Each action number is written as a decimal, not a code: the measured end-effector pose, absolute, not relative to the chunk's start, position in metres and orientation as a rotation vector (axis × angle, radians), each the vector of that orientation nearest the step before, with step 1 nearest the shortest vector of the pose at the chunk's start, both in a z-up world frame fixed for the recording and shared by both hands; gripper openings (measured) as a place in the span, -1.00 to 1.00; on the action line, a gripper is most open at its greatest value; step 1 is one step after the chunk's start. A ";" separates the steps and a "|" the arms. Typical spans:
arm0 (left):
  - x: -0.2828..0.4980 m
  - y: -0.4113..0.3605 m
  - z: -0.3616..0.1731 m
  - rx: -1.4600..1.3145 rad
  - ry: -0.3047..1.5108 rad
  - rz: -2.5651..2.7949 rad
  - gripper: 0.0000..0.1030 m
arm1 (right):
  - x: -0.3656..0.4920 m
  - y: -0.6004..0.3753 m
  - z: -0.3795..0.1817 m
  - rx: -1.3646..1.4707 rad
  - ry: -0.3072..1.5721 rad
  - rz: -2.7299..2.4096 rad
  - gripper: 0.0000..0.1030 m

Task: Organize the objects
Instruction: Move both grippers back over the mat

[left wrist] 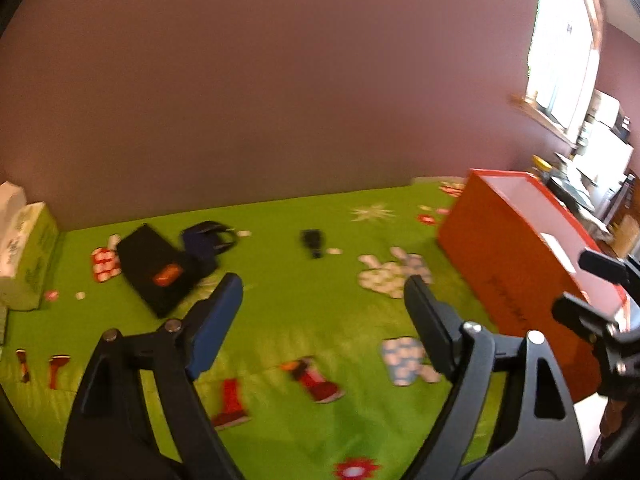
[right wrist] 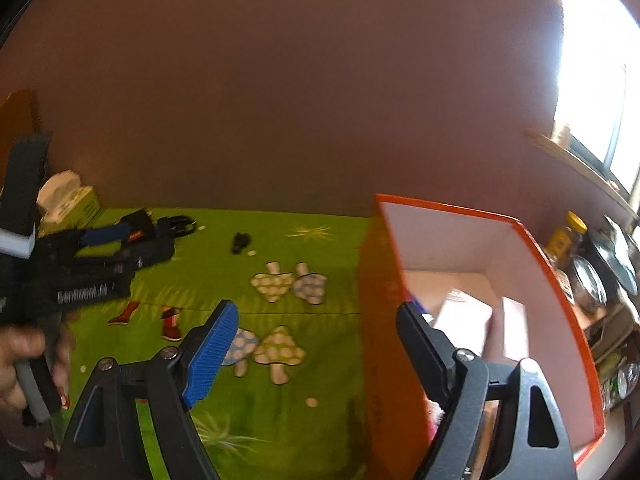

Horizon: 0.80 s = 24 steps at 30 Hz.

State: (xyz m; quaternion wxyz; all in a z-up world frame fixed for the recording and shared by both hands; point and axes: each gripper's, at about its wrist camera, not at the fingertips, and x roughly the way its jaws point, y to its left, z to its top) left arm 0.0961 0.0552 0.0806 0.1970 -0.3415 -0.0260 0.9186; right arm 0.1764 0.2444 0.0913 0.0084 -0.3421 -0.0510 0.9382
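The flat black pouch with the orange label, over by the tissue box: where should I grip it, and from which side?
The black pouch lies flat on the green cloth, its far corner against the dark blue bag. Probably best to take its near edge, which looks free, coming from the front with the open left gripper tilted low, one finger sliding under. Blur hides any handle.

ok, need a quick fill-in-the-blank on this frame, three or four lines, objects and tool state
1. The open box at the right of the table is ____ on the outside.
2. The tablecloth under the objects is ____.
3. Both the left tool and the right tool have jaws that are ____, with nothing between them.
4. The black pouch lies ____ the box, on the cloth.

Missing words: orange; green; open; outside
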 end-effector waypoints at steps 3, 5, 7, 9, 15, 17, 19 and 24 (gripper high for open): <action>0.084 0.035 0.071 -1.017 -0.065 2.612 0.73 | 0.167 0.232 0.083 -1.105 -0.166 2.949 0.60; 0.077 0.024 0.064 -1.054 -0.074 2.625 0.75 | 0.161 0.224 0.077 -1.133 -0.160 2.956 0.60; 0.069 0.014 0.055 -1.107 -0.097 2.623 0.78 | 0.153 0.218 0.071 -1.159 -0.160 2.961 0.60; 0.062 0.004 0.048 -1.146 -0.131 2.622 0.78 | 0.147 0.213 0.065 -1.182 -0.159 2.964 0.60; 0.036 -0.037 0.030 -1.278 -0.269 2.717 0.81 | 0.127 0.200 0.046 -1.262 -0.170 2.987 0.60; 0.030 -0.039 0.023 -1.321 -0.268 2.715 0.82 | 0.120 0.197 0.039 -1.291 -0.162 2.988 0.60; 0.023 -0.041 0.015 -1.361 -0.275 2.713 0.82 | 0.114 0.195 0.035 -1.308 -0.147 2.995 0.60; 0.012 -0.037 0.003 -1.399 -0.267 2.696 0.83 | 0.104 0.189 0.025 -1.348 -0.134 2.998 0.60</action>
